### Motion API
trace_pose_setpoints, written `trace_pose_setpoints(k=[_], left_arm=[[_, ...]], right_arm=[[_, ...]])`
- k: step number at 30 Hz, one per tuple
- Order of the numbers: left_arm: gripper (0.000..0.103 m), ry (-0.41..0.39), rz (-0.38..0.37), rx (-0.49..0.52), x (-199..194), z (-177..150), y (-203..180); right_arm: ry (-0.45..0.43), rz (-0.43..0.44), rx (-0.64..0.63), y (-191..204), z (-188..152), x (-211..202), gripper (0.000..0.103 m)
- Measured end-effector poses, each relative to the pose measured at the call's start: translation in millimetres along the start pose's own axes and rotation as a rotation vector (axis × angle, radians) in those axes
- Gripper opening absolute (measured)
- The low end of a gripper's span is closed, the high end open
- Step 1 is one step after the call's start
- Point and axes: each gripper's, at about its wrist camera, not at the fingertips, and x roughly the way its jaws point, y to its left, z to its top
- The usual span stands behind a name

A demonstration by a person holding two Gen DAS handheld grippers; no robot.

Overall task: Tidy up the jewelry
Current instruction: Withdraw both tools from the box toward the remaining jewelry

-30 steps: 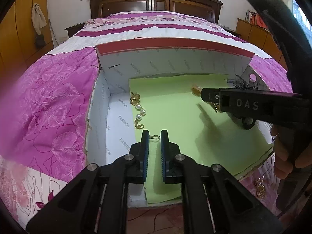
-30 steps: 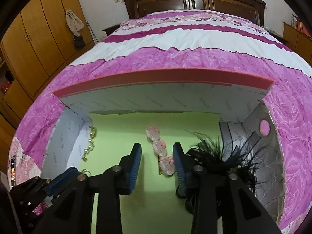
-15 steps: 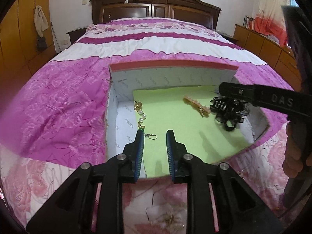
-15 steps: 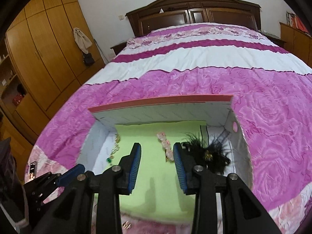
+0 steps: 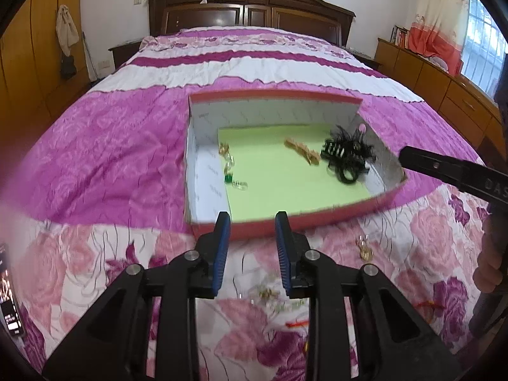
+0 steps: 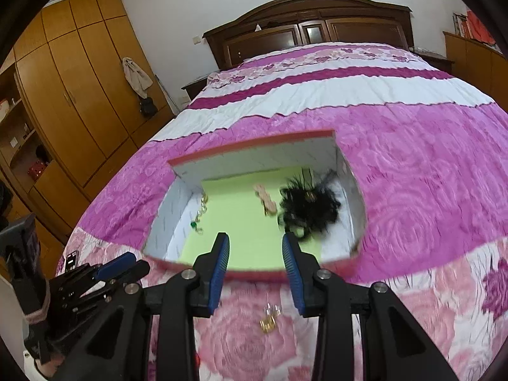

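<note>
A red box [image 5: 317,219] with a green lining lies on the bedspread. Inside it, at the left, are a pearl-and-gold chain [image 5: 229,162] and a green-stone earring [image 5: 228,178]. A pink flower clip [image 5: 303,150] and a black feather hairpiece [image 5: 347,155] lie at the right. My left gripper [image 5: 252,222] hovers over the box's near rim, its jaws opening with nothing between them. My right gripper [image 6: 255,241] also hangs in front of the box [image 6: 254,141], open and empty. A loose gold earring [image 6: 270,317] lies on the quilt below it.
More small gold pieces [image 5: 270,293] and a red thread [image 5: 297,323] lie on the floral quilt near me. A phone [image 5: 8,289] rests at the bed's left edge. A wardrobe [image 6: 73,95] stands to the left, a dark headboard [image 5: 250,9] behind, and low cabinets [image 5: 438,82] to the right.
Both grippers have drawn back and risen out of the box to in front of its near rim. The left jaws have widened, leaving the hooked earring on the green lining.
</note>
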Motion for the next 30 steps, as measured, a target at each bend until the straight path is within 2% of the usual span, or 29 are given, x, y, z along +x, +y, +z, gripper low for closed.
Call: trace_pose_setpoints(k=[12,21,30], left_arm=[[0.021,0.1,-0.021,-0.016,19,-27,-3],[0.021,0.164,-0.026,-0.011,38,-43,-7],[0.022,0.18,-0.025,-0.015,48,-53,-6]], right_arm=[[0.075,-0.025,0.02,-16,-49,11,0.038],[0.119,-0.022,0.016,-17,-64,26,0.038],[0.17,-0.025,-0.004,-9,-77,49,0.038]])
